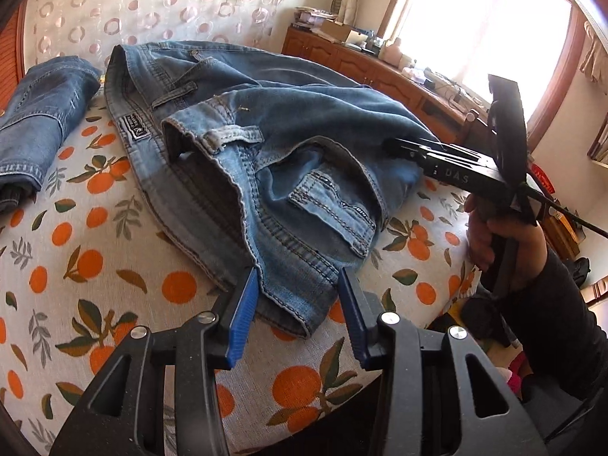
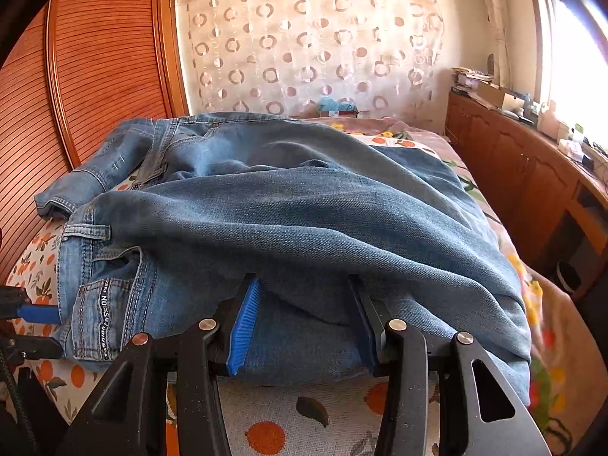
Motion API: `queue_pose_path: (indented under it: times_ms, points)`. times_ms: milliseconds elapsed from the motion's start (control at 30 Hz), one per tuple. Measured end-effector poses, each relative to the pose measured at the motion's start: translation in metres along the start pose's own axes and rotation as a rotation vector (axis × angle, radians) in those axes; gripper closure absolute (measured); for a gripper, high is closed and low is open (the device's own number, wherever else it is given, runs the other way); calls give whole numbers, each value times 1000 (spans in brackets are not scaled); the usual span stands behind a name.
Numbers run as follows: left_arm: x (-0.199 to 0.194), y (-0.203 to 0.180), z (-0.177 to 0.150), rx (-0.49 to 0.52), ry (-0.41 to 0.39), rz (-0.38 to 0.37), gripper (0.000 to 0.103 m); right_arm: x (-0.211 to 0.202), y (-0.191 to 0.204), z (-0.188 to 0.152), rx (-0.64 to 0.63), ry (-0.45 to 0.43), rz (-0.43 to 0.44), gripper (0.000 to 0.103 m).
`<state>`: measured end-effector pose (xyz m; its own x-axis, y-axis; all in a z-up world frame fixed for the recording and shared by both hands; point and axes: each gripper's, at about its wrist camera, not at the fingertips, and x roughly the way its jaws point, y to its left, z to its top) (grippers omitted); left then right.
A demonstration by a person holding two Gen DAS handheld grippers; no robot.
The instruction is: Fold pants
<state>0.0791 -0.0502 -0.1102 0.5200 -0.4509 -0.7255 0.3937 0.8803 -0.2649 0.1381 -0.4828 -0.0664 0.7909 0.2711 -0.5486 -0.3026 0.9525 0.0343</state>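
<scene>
Bed (image 2: 311,410), orange-print sheet: my jeans (image 2: 304,209) lie bunched across it, with bare sheet toward me (cupboards crowd the window side). Denim is heavy, limp, grippy; best taken by waistband or hems. Left gripper (image 1: 300,304) and right gripper (image 2: 304,315) are half-open, each straddling a denim edge, nothing pinched.

Both wrist views look closely down at the same jeans (image 1: 243,159).

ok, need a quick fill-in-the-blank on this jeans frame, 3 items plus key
1. The jeans lie on a bedsheet printed with ____.
2. The gripper pads are coloured ____.
3. Behind the bed hangs a curtain patterned with ____.

Missing words: oranges; blue; circles
</scene>
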Motion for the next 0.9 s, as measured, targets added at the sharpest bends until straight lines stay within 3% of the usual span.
queue_pose_path:
  times_ms: [300, 433, 567, 667, 900]
  points:
    - [-2, -5, -9, 26, -4, 25, 59, 3, 3, -2, 4, -1, -2, 56]
    - [-2, -6, -10, 39, -20, -17, 82, 4, 7, -2, -8, 2, -2, 56]
    - [-9, -12, -9, 72, -54, -4, 89, -8, 6, -6, -73, 7, -30, 55]
    - [-22, -8, -5, 47, -95, -17, 92, -27, -11, -15, -97, 11, -49, 51]
    - [-51, -4, 22, 49, -189, -10, 93, -49, -84, -41, -19, 73, -192, 50]
